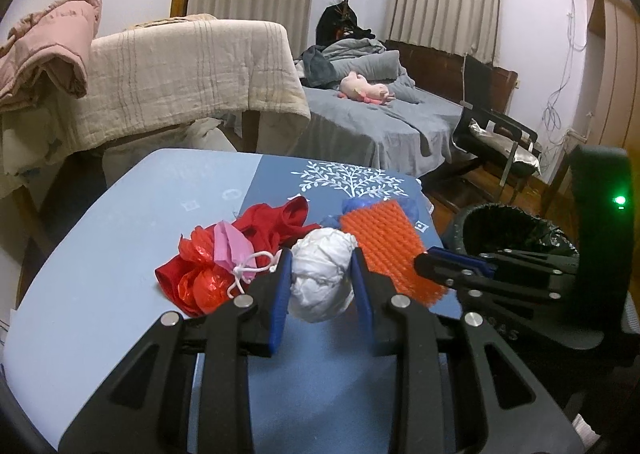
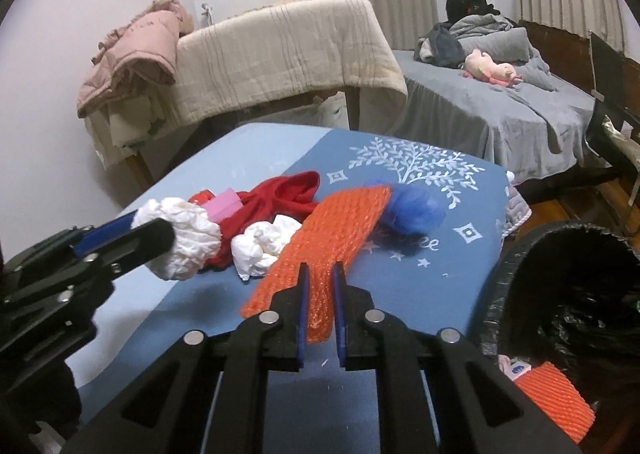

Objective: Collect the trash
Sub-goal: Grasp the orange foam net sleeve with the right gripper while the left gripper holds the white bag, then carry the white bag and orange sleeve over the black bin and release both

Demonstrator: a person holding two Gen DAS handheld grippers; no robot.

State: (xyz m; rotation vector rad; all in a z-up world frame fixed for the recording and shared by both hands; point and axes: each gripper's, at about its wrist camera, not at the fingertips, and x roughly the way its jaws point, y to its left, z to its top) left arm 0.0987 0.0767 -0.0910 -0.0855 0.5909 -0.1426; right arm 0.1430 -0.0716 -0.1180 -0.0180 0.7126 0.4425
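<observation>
Here the left claw (image 1: pixel 320 286) clamps a white paper wad (image 1: pixel 322 280), the right claw (image 2: pixel 320 294) an orange foam net (image 2: pixel 320 250).

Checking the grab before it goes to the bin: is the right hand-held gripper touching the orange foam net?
Touching. The right wrist view shows the right hand-held gripper shut on the orange foam net, both pads pressing its near end.

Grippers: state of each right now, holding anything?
Left hand-held gripper: shut on white wad.
Right hand-held gripper: shut on orange net.
</observation>
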